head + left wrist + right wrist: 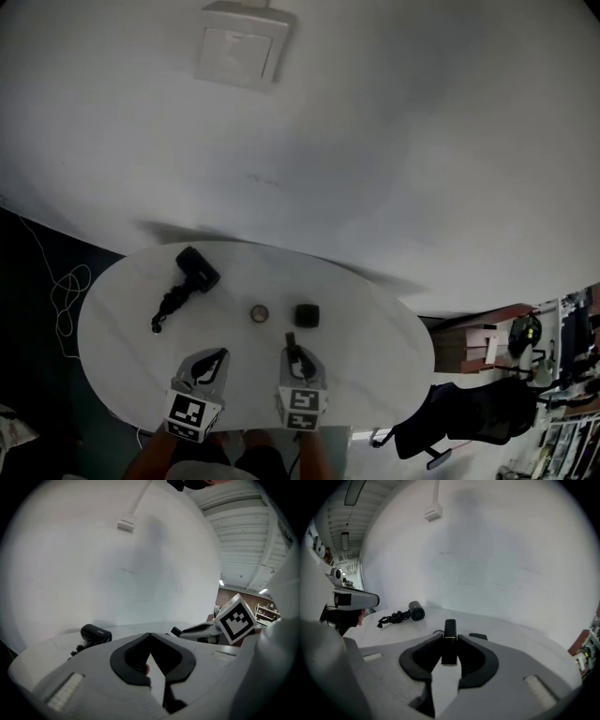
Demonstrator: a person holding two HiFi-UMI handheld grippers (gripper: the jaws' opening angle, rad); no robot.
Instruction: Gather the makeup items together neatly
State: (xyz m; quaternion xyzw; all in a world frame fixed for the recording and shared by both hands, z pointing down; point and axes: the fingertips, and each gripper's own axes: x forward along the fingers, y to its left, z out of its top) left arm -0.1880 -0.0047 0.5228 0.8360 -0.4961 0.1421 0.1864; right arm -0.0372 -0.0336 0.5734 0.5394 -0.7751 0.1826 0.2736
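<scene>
Right gripper (293,354) clamped on lipstick (449,639); left gripper (150,635) closed, empty | Advised: lower gently, release just beside compact (307,315) at 1 o'clock.

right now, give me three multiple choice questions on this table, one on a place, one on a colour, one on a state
1. Where on the table does the hair dryer lie?
A) far left
B) near right
C) dead centre

2. What colour is the square compact?
A) white
B) black
C) red

3. What state is the right gripper in?
A) open and empty
B) shut on a lipstick tube
C) shut on a cord

Answers:
1 A: the head view shows it at the far left of the tabletop.
2 B: it is dark against the white top.
3 B: the right gripper view shows both jaws pressing the tube's sides.
</scene>
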